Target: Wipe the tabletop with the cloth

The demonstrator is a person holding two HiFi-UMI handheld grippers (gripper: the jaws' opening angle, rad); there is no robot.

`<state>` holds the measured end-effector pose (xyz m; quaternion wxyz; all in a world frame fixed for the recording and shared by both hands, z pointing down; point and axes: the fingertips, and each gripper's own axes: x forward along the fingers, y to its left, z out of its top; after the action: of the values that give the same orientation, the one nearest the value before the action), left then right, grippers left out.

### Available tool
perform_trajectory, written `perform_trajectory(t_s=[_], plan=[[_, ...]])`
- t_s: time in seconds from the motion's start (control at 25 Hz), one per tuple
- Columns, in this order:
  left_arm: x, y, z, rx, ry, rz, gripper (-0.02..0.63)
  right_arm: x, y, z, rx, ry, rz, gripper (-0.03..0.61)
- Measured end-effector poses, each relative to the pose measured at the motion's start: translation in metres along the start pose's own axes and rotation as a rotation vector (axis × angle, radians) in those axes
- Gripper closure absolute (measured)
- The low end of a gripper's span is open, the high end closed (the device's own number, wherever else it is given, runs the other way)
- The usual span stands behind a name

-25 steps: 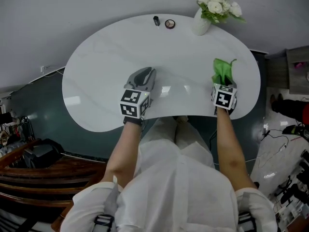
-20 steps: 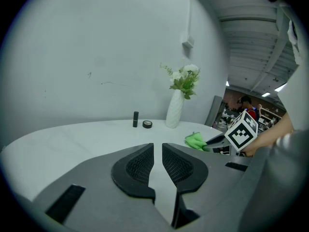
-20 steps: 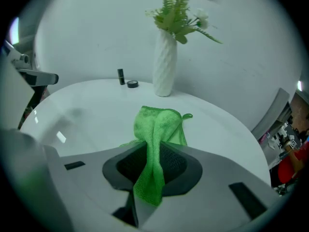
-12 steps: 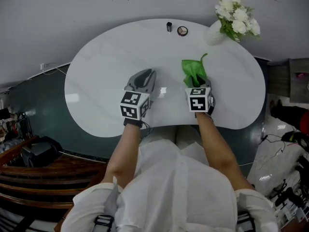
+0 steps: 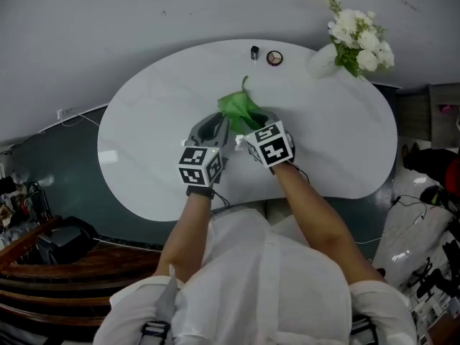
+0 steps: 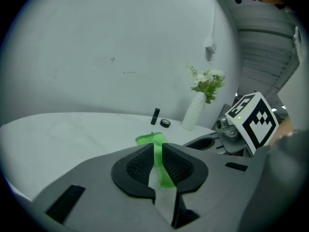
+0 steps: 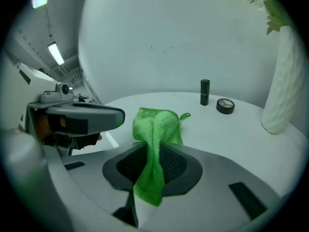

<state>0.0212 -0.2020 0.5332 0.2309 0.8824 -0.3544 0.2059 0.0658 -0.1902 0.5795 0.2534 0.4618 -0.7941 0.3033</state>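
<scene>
Right gripper [image 5: 249, 123] has swept leftward across the desk [image 5: 144, 142], now just beside left gripper [image 5: 214, 124] | right jaws clamped on green cloth [image 5: 239, 106], trailing it mid-desk, likely to wipe | left jaws a slit apart, empty, resting idle.

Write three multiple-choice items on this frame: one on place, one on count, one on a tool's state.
1. Where on the white rounded tabletop does the white ribbed vase of white flowers stand? A far right edge; B centre; C near left edge.
2. How many small dark items lie by the far edge? A one; B two; C four.
3. The right tool is: A open; B shut on the green cloth; C open around the vase.
Answers: A, it stands at the far right rim; B, a black cylinder and a round compact; B, cloth is pinched between its jaws.
</scene>
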Motion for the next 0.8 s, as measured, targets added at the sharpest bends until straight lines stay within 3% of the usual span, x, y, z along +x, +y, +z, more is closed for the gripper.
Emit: perform_trajectory(t_s=[0.44,0.8], plan=[[0.030,-0.029,-0.002,0.013,0.037,-0.015,0.551,-0.025,-0.087,-0.017,0.081,-0.015,-0.089,0.508],[0.061,-0.105,0.006,0.012,0.017,0.002,0.551,-0.103,-0.179,-0.068,0.116,0.006,-0.179,0.508]])
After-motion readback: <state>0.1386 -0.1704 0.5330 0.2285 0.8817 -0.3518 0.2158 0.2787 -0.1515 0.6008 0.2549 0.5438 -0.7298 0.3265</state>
